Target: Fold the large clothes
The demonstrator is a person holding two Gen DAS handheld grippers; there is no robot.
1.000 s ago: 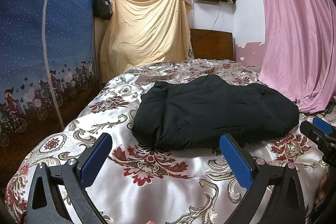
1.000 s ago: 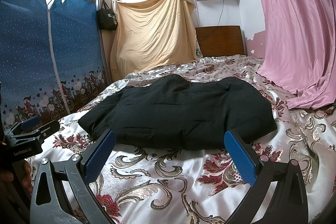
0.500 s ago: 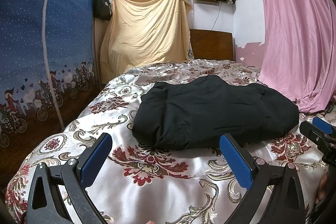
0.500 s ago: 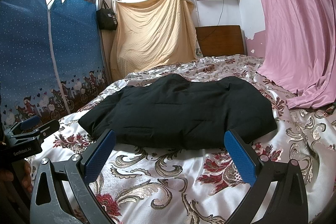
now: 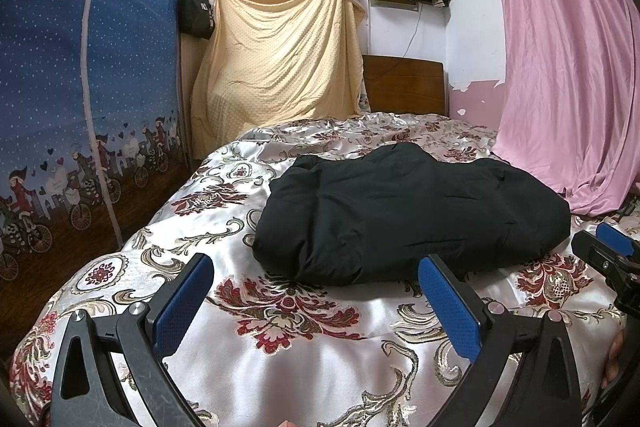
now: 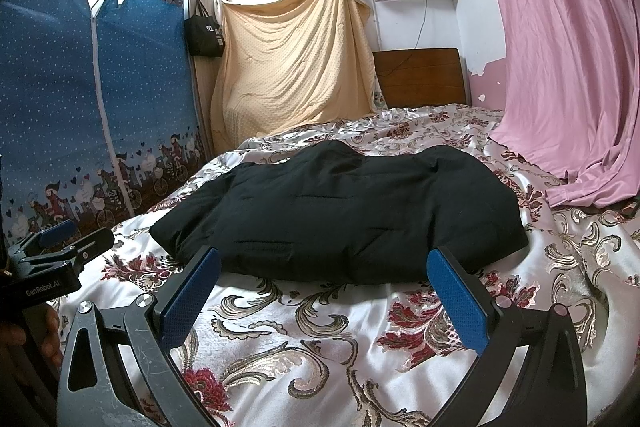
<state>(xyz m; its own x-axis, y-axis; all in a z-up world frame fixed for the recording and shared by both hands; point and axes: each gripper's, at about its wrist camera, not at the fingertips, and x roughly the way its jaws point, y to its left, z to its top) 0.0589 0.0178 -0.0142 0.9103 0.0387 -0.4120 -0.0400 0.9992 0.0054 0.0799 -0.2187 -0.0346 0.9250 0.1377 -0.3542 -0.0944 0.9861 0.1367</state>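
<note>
With the jacket (image 5: 412, 215) lying mid-bed (image 5: 304, 343) as a compact black bundle, folding looks finished or nearly so, since the left gripper (image 5: 316, 297) and right gripper (image 6: 324, 291) hover near it, jaws apart, empty.

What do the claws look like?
Each claw, left and right, has two black, scuffed arms with silver bolts, tipped with bumpy blue pads. The left one's side reads "GenRobot.AI" in white letters. No sleeves or cables show.
</note>
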